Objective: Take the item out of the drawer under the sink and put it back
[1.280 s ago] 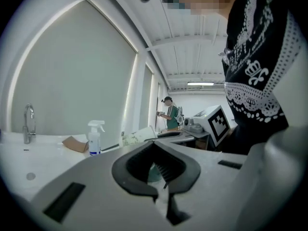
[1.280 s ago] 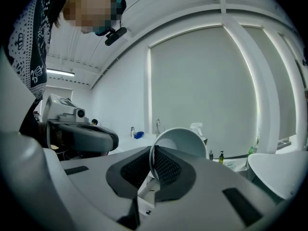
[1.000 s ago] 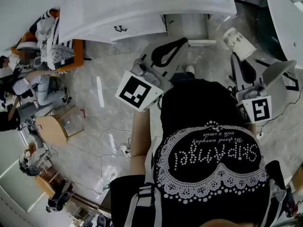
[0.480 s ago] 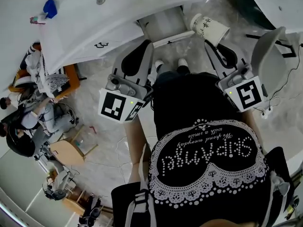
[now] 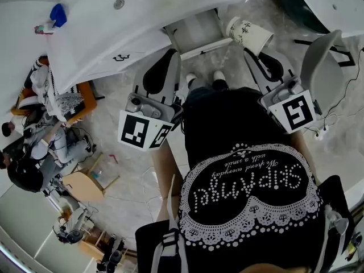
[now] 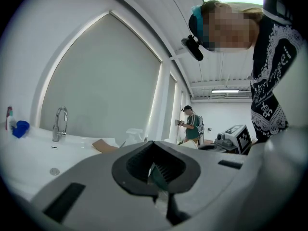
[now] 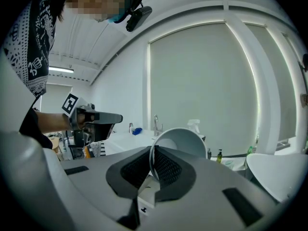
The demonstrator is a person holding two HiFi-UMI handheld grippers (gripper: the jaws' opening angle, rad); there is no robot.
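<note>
Right gripper [image 5: 248, 53] was pinched on the rim wall of the paper cup [image 5: 250, 33], held beside the open drawer [image 5: 196, 32]. Left gripper [image 5: 171, 58] was closed and empty. Cup judged light and crushable; grip the rim gently.

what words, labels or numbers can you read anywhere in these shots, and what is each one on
"Supangel": dotted letters on the person's black top, upside down in the head view.
Script line beside it on the same top: too small to read with certainty.
Dark print on the paper cup: too small to read.
The left marker cube and right marker cube: black-and-white square codes, no words.
</note>
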